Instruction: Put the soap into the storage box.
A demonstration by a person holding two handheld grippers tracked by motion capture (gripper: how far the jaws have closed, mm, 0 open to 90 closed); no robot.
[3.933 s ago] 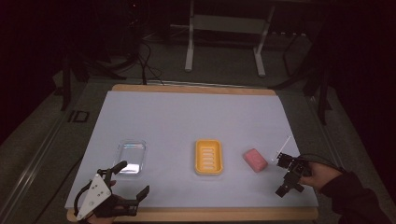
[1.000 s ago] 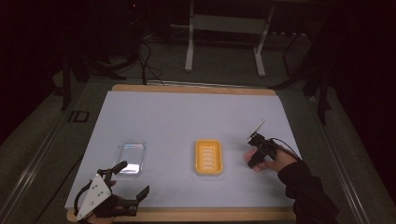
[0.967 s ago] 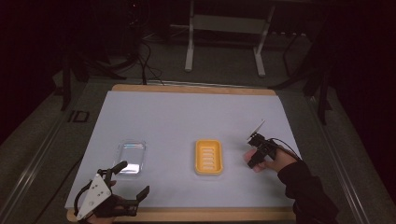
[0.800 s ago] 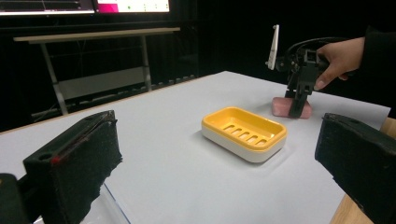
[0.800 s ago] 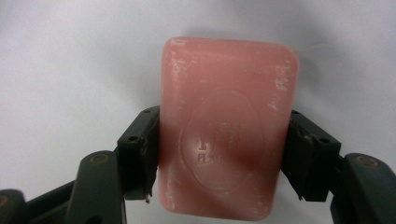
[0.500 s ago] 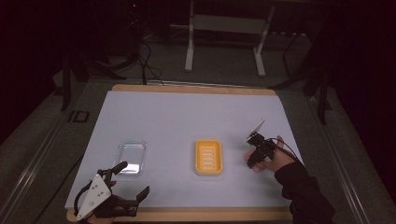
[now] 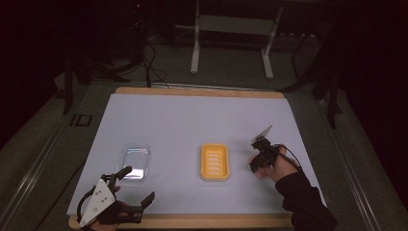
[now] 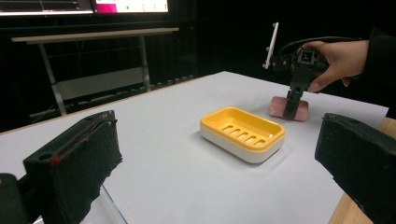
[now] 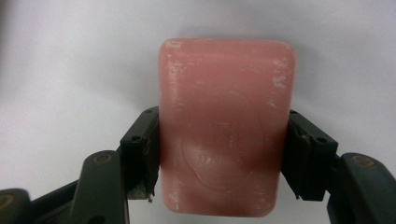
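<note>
A pink bar of soap (image 9: 226, 126) lies flat on the white table top, to the right of the yellow soap dish (image 7: 214, 161). My right gripper (image 9: 222, 123) points down over it, its two black pads pressed against the bar's long sides, so it is shut on it. In the left gripper view the soap (image 8: 278, 105) rests on the table under that right gripper (image 8: 293, 109), past the empty dish (image 8: 242, 133). My left gripper (image 7: 138, 184) rests at the table's front left corner, open, with nothing between its jaws.
A clear plastic tray (image 7: 134, 161) lies just beyond the left gripper. The white mat (image 7: 192, 120) ends at a wooden front edge (image 7: 202, 221). A metal stand (image 7: 231, 29) and cables sit on the dark floor behind the table.
The right hand came in from the front right and set its gripper down over the soap. Its jaws have closed on the bar. The left gripper has stayed put.
</note>
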